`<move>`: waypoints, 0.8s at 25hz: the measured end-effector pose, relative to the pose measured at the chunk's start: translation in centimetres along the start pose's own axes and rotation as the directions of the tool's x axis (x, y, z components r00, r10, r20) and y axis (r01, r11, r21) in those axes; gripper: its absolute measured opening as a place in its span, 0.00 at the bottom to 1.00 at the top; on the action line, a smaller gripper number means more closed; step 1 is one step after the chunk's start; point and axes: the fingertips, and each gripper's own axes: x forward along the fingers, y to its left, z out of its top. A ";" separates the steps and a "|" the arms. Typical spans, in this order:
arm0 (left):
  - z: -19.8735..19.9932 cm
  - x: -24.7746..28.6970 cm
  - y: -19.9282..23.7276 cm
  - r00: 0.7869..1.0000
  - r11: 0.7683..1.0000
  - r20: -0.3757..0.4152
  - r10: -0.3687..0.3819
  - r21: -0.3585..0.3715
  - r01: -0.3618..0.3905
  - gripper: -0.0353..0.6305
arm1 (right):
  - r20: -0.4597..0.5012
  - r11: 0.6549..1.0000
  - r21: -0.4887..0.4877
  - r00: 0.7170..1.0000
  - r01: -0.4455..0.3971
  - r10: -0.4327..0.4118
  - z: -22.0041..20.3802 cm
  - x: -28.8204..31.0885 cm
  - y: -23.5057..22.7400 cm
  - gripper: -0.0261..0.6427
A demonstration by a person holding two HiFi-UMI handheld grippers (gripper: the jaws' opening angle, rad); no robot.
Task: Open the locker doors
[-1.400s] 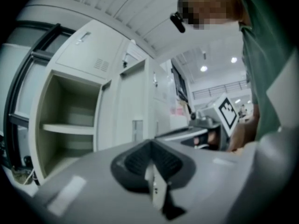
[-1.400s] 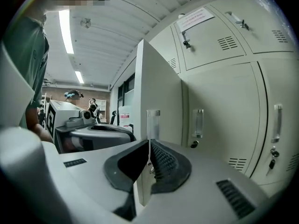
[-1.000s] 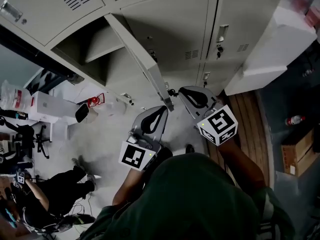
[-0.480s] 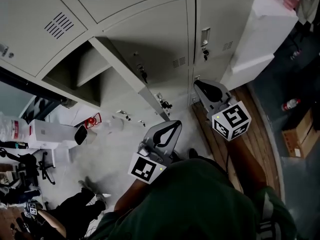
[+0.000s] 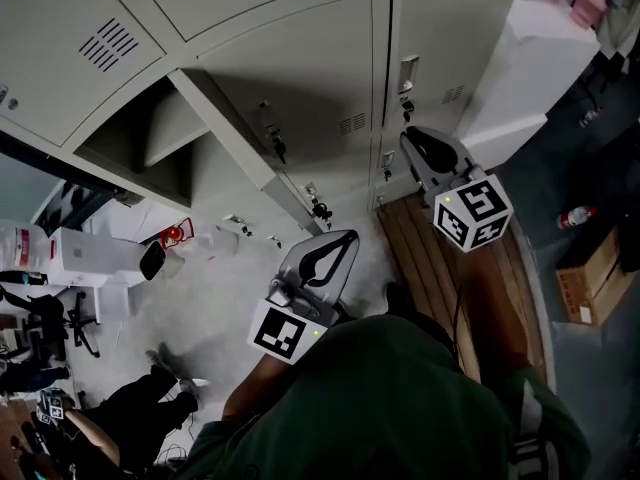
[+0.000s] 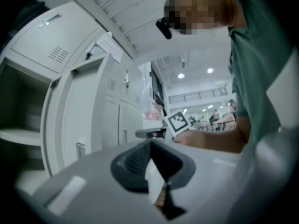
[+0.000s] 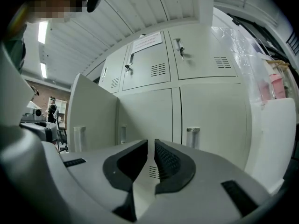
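Head view first: the left claw (image 5: 347, 236) has its two dark ribbed pads pinched together at the tip, making a closed teardrop shape with nothing in it. The right claw (image 5: 409, 134) is the same, pressed together and empty, its checker-marked cube sitting on the back end. The lockers (image 5: 300, 68) are smooth pale grey sheet metal with little louvred vent slits. One open door (image 5: 225, 128) sticks out edge-on, its free end just ahead of the left claw's tip, and the bare compartment (image 5: 135, 143) is off to that claw's left. A closed door (image 5: 440, 38) with a small upright metal handle is right in front of the right claw, which hangs over a strip of brown wooden planks (image 5: 430, 258); the left one is over mottled grey floor (image 5: 220, 278). In the left gripper view, the pads meet at a point, with flat locker fronts to their left and the other claw's marker cube just past the tip. In the right gripper view, the grooved pads show only a hairline slit, nothing clamped. The open door stands as a flat slab to their left, and the closed door's handle (image 7: 192, 136) is just right of the tips.
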 end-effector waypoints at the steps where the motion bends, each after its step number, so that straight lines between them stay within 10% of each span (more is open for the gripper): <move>1: 0.0 0.6 0.0 1.000 1.000 0.004 0.018 -0.003 -0.018 0.06 | 0.003 1.000 0.001 1.000 -0.005 0.005 0.1 0.3 -0.8 0.06; 20: -0.8 10.8 3.1 0.942 0.942 0.018 0.335 0.011 -0.335 0.06 | -0.062 0.990 -0.021 0.989 -0.138 0.136 -3.0 9.4 -11.0 0.16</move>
